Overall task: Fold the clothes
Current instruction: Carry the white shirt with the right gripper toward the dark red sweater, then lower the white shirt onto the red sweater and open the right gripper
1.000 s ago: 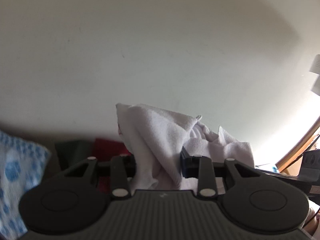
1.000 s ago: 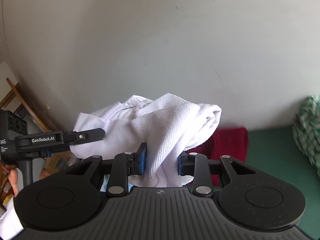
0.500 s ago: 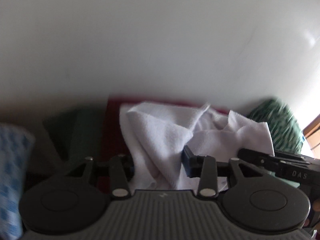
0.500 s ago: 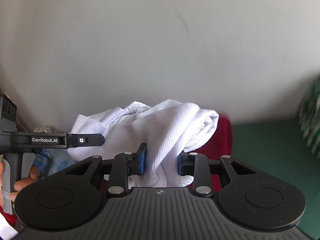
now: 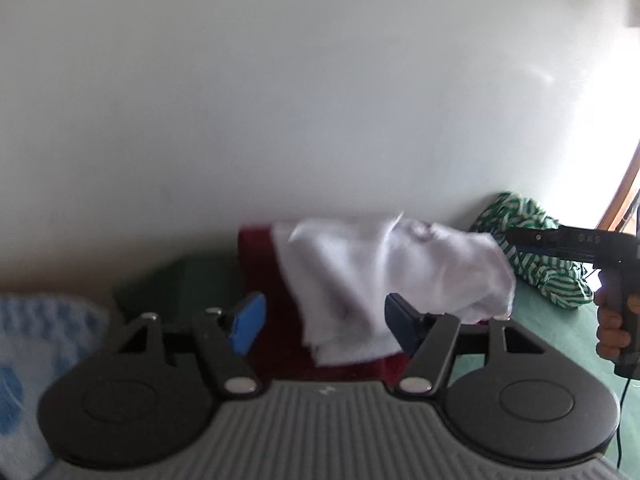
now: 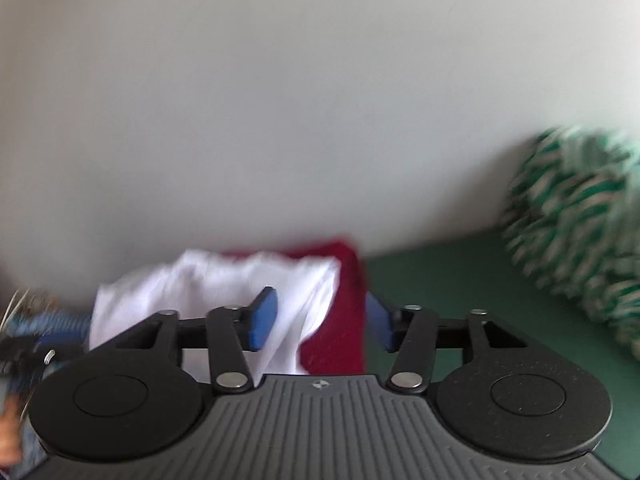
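Jaws of both grippers are opening. We see the left gripper [image 5: 324, 326] with blue pads spread and the white garment [image 5: 384, 280] lying between them, free of either pad as far as blur allows. Same for the right gripper [image 6: 322, 322]: pads apart, nothing pinched. We note the white garment rests on a red folded cloth [image 6: 344, 300] upon the green surface [image 6: 460, 280], near a green-striped garment [image 5: 536, 256].

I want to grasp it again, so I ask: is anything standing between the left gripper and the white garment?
Nothing visible does. The white garment lies on the red cloth, partly between the opening pads of the left gripper.
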### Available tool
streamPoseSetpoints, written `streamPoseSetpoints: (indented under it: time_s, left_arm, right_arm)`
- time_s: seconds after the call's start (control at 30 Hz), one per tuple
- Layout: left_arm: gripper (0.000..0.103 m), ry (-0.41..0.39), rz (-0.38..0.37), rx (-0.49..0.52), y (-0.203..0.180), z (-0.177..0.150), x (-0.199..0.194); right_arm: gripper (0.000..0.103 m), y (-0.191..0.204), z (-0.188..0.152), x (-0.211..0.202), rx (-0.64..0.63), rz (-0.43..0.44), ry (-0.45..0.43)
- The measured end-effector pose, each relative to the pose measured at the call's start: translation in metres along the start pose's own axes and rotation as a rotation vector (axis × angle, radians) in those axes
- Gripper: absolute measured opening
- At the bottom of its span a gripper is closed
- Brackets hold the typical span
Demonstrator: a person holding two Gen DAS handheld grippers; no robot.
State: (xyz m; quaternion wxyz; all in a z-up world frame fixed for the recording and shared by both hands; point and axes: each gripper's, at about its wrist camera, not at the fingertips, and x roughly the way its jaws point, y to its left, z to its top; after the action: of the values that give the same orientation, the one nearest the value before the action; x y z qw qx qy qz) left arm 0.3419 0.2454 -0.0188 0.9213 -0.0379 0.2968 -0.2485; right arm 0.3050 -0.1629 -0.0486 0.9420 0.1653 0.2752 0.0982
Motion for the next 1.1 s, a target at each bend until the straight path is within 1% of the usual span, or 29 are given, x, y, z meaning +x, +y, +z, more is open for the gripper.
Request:
streamPoseSetpoints:
  time_s: [0.03,0.07,0.1,0.13,0.17,0.2,0.23,0.27,0.3,0.33,0.4,0.43,0.5,0.53,0.57,0.6,0.63,0.7,0.73,0.77,0.8,0.83,0.87,0.9,0.93,0.97,1.0,1.07,1.1]
  left_arm:
    - [0.067,-0.026,-0.016,0.0,-0.01,0.009,0.004]
    - [0.067,-0.043,-0.035,-0.005,-0.016,0.015,0.01]
    - [0.069,-0.059,-0.055,-0.009,-0.023,0.02,0.016]
    - [0.072,-0.049,-0.045,-0.008,-0.027,0.021,0.028]
    - [0.073,-0.036,-0.032,-0.006,-0.03,0.022,0.04]
    - [0.071,0.012,-0.018,-0.014,-0.029,0.019,0.058]
    - [0.068,0.059,-0.006,-0.043,-0.024,0.012,0.073]
    - [0.068,0.092,0.01,-0.067,-0.016,0.001,0.084]
    - [0.073,0.121,0.027,-0.09,-0.009,-0.01,0.094]
    - [0.078,0.143,0.015,-0.137,-0.001,-0.023,0.1]
    - [0.079,0.103,0.0,-0.179,0.006,-0.035,0.094]
    - [0.078,0.102,0.001,-0.181,0.005,-0.033,0.092]
    - [0.077,0.113,0.014,-0.166,0.001,-0.027,0.09]
    - [0.076,0.125,0.024,-0.147,-0.001,-0.024,0.091]
    - [0.074,0.129,0.029,-0.13,-0.002,-0.021,0.086]
    - [0.068,0.11,0.03,-0.123,-0.003,-0.017,0.073]
    - [0.066,0.063,0.041,-0.117,-0.003,-0.013,0.055]
    - [0.066,-0.066,0.077,-0.103,-0.007,-0.002,0.021]
    - [0.067,-0.124,0.075,-0.097,-0.011,0.004,0.009]
    - [0.067,-0.162,0.068,-0.089,-0.014,0.01,0.003]
    - [0.066,-0.18,0.056,-0.078,-0.02,0.017,0.005]
    - [0.065,-0.178,0.043,-0.071,-0.027,0.021,0.014]
    - [0.064,-0.174,0.03,-0.064,-0.034,0.025,0.024]
    - [0.059,-0.172,0.079,-0.062,-0.039,0.025,0.039]
    - [0.055,-0.171,0.134,-0.06,-0.045,0.025,0.054]
    - [0.055,-0.167,0.212,-0.059,-0.048,0.022,0.07]
    - [0.054,-0.153,0.245,-0.07,-0.043,0.015,0.082]
    - [0.059,-0.123,0.301,-0.095,-0.031,0.001,0.105]
    - [0.072,-0.108,0.33,-0.108,-0.025,-0.006,0.117]
  right_arm:
    - [0.051,0.002,-0.001,-0.007,0.001,0.039,-0.021]
    - [0.051,0.007,-0.004,-0.007,-0.005,0.084,-0.008]
    - [0.051,0.012,-0.006,-0.006,-0.011,0.116,0.003]
    - [0.05,0.015,-0.01,0.001,-0.018,0.113,0.014]
    - [0.049,0.018,-0.014,0.007,-0.025,0.111,0.025]
    - [0.049,0.021,-0.018,0.013,-0.029,0.09,0.033]
    - [0.048,0.019,-0.02,0.021,-0.02,0.032,0.035]
    - [0.051,0.012,-0.023,0.031,0.006,0.0,0.052]
    - [0.052,0.006,-0.025,0.042,0.032,-0.019,0.07]
    - [0.056,-0.002,-0.025,0.052,0.057,-0.003,0.091]
    - [0.057,-0.016,-0.025,0.073,0.114,0.056,0.136]
    - [0.059,-0.021,-0.024,0.08,0.122,0.074,0.144]
    - [0.061,-0.019,-0.024,0.085,0.047,0.067,0.127]
    - [0.063,-0.017,-0.025,0.084,0.011,0.059,0.118]
    - [0.063,-0.016,-0.023,0.08,0.0,0.057,0.11]
    - [0.063,-0.01,-0.02,0.075,-0.004,0.056,0.092]
    - [0.062,-0.006,-0.017,0.067,-0.013,0.047,0.061]
    - [0.061,-0.006,-0.013,0.032,-0.066,-0.005,-0.06]
    - [0.058,-0.004,-0.014,0.021,-0.094,-0.013,-0.093]
    - [0.05,-0.003,-0.015,0.009,-0.122,-0.021,-0.126]
    - [0.045,0.0,-0.016,0.001,-0.145,-0.021,-0.149]
    - [0.039,0.004,-0.02,0.001,-0.157,-0.001,-0.147]
    - [0.038,0.009,-0.024,0.002,-0.169,0.019,-0.144]
    - [0.036,0.013,-0.028,0.003,-0.184,0.035,-0.142]
    - [0.035,0.019,-0.034,0.009,-0.213,0.029,-0.142]
    - [0.035,0.022,-0.039,0.018,-0.248,-0.004,-0.148]
    - [0.035,0.025,-0.045,0.026,-0.283,-0.037,-0.153]
    - [0.031,0.026,-0.054,0.041,-0.346,-0.112,-0.162]
    - [0.031,0.022,-0.057,0.047,-0.361,-0.132,-0.163]
